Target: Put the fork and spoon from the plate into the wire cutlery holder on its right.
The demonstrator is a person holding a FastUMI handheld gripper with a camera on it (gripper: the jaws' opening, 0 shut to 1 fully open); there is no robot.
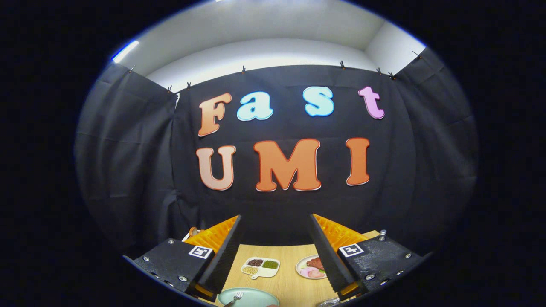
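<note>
- Gripper (276, 256) first since it's right up against the camera: fingers spread wide, nothing between them, hanging well above the table and aimed more at the booth wall than at the work.
- Wooden table (290, 277) is the biggest thing under it, running away toward 12 o'clock beyond the fingers.
- Pale green plate (256, 297) sits low between the fingers, about 6 o'clock from the fingertips.
- Sectioned tray card (260, 267), with little heaps of what looks like beans or grains, lies flat at 12 o'clock from the plate.
- Round card with printed meat (310, 267) is at about 1 o'clock from the plate, partly tucked behind the right finger.
- Something shiny and metal (328, 302) pokes in at 3 o'clock from the plate; could be the wire holder, honestly can't tell.
- Fork (235, 298) lies on the plate's 9 o'clock side, tines pointing up toward 12. Can't make out the spoon.
- Handling guess: fork looks like thin metal, so stiff, light and slippery, lying flat on a smooth plate. I'd pinch across the handle, narrow way, since the tines give nothing to hold.
</note>
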